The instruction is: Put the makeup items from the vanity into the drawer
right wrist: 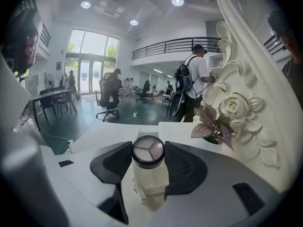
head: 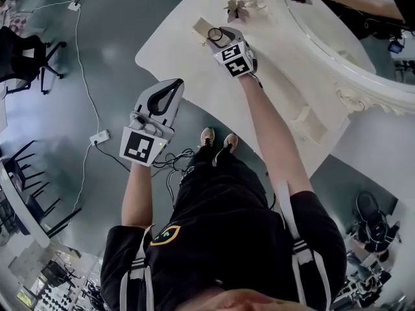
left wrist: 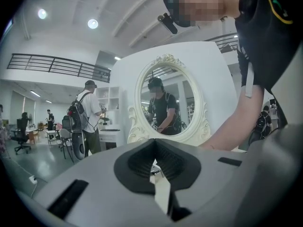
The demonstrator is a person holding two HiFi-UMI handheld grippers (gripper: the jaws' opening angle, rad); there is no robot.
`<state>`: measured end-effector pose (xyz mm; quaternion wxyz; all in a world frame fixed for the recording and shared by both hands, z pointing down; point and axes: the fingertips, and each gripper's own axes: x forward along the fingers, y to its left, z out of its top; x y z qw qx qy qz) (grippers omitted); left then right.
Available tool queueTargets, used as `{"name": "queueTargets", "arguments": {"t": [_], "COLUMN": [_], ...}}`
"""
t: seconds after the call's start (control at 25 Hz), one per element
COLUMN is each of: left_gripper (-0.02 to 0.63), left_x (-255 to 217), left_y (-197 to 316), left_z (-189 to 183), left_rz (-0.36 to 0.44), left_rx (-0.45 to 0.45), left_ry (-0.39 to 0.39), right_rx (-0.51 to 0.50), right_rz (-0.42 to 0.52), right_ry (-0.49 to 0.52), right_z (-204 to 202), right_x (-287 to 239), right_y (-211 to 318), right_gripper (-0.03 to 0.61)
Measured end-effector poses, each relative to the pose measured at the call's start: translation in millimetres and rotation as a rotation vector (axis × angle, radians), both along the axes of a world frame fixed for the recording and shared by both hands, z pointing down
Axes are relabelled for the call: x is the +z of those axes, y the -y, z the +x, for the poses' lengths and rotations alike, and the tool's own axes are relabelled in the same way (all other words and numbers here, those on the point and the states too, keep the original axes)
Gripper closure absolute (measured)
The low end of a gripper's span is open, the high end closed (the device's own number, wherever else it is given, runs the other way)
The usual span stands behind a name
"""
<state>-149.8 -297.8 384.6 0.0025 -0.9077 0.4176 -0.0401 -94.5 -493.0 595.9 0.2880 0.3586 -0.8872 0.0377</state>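
My right gripper (head: 224, 39) (right wrist: 148, 159) is shut on a round compact (head: 219, 36) (right wrist: 148, 150) with a black rim and a clear lid over three pale sections. It hovers over the far left part of the white vanity top (head: 188, 76), just above a small cream box-like piece (head: 202, 26) (right wrist: 150, 183); whether that is the drawer I cannot tell. My left gripper (head: 165, 96) (left wrist: 154, 167) is shut and empty. It hangs off the vanity's near edge, above the floor.
An oval mirror (head: 337, 18) (left wrist: 165, 100) in a carved white frame (right wrist: 246, 103) stands at the back of the vanity. A small pink-leaved plant (head: 237, 6) (right wrist: 213, 124) sits beside it. A power strip (head: 100, 137) with cables lies on the floor. A person with a backpack (left wrist: 87, 112) stands nearby.
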Motion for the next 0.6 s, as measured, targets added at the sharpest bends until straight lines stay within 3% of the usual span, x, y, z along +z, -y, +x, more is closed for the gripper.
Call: {"name": "queueTargets", "arguments": {"t": [0.6], "left_gripper": [0.595], "left_x": [11], "left_y": [1], "left_z": [-4], "left_rz": [-0.034], "left_rx": [0.0], "left_ry": [-0.004], "right_rx": [0.045], "right_rz": [-0.041], "right_ry": [-0.04], "right_z": [-8], "right_x": [20], "right_y": [11], "right_gripper": [0.339]}}
